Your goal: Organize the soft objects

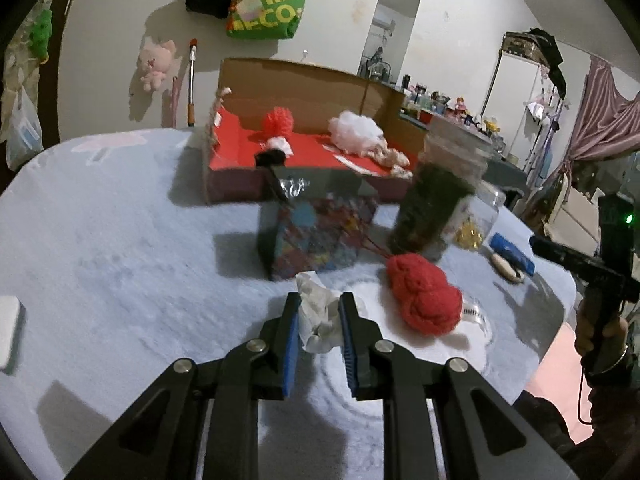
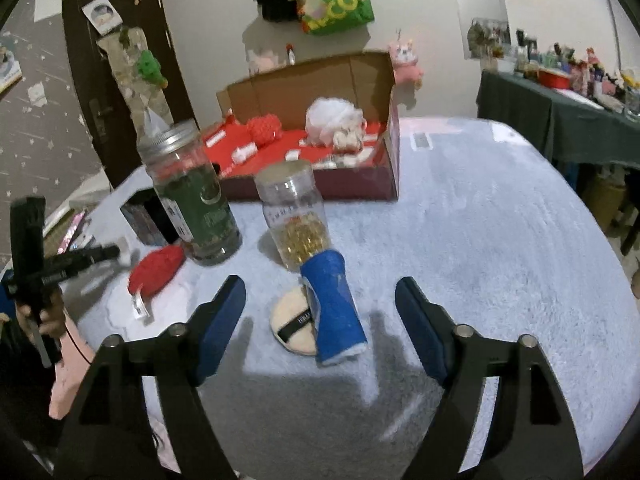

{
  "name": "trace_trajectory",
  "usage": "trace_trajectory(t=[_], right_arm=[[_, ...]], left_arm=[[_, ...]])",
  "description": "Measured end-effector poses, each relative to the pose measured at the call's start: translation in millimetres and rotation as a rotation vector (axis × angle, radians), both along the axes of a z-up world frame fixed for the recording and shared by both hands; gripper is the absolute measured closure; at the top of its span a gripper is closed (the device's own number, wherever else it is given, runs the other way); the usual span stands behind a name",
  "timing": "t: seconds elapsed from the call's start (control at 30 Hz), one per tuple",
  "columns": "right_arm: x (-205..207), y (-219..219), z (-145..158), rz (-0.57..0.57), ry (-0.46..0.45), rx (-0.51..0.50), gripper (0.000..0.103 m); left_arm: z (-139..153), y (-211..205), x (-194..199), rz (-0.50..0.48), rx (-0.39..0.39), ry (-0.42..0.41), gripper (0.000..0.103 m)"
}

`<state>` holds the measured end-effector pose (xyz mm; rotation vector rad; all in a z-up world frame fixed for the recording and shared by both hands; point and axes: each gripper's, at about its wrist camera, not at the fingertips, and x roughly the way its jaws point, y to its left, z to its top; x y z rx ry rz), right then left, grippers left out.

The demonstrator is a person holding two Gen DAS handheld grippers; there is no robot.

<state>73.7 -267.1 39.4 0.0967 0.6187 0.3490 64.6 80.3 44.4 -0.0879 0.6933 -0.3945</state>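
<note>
Pale wall (image 2: 208, 20); dark door (image 2: 96, 80) at left; green-draped side table (image 2: 532, 120); pink curtain (image 1: 600, 120) at right.

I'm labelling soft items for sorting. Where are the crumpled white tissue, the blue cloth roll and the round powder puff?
crumpled white tissue (image 1: 316, 312): left wrist view, its middle, between the pads.
blue cloth roll (image 2: 335, 304): right wrist view, mid-body.
round powder puff (image 2: 290, 320): right wrist view, cream face beside its black strap.
</note>
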Motion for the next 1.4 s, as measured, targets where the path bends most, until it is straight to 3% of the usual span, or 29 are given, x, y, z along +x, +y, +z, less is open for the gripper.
trace_trajectory(t=[0.07, 0.27, 0.3, 0.4, 0.43, 0.47, 0.53, 0.87, 1.1, 1.4], right_arm=[[0, 3, 1, -0.021, -0.012, -0.018, 0.025], [15, 4, -14, -0.061, 0.037, -0.035, 0.029], [17, 5, -17, -0.057, 0.046, -0.034, 0.032], [21, 4, -22, -0.048, 0.069, -0.017, 0.062], [22, 3, -24, -0.035, 0.081, 0.005, 0.071], [22, 2, -25, -0.029, 0.088, 0.021, 0.074], [18, -1, -23, -0.045, 0.065, 0.026, 0.08], [-9, 30, 2, 0.03, -0.028, 0.071, 0.08], [-12, 79, -16, 0.103, -0.015, 0.068, 0.081], [-10, 92, -20, 0.118, -0.015, 0.054, 0.082]], left_arm=[[-6, -5, 0, 0.006, 0.013, 0.01, 0.071], [-13, -5, -2, 0.03, 0.029, 0.011, 0.067], [-13, -5, -3, 0.031, 0.03, 0.01, 0.067], [-14, -5, -4, 0.029, 0.04, 0.004, 0.068], [-14, -6, -5, 0.029, 0.044, 0.0, 0.073], [-14, -6, -5, 0.027, 0.043, -0.002, 0.082], [-12, -8, -8, 0.025, 0.031, -0.006, 0.083], [4, -26, -17, -0.021, -0.032, -0.051, 0.084], [1, -37, -12, -0.025, -0.047, -0.041, 0.085], [2, -39, -16, -0.015, -0.046, -0.056, 0.086]])
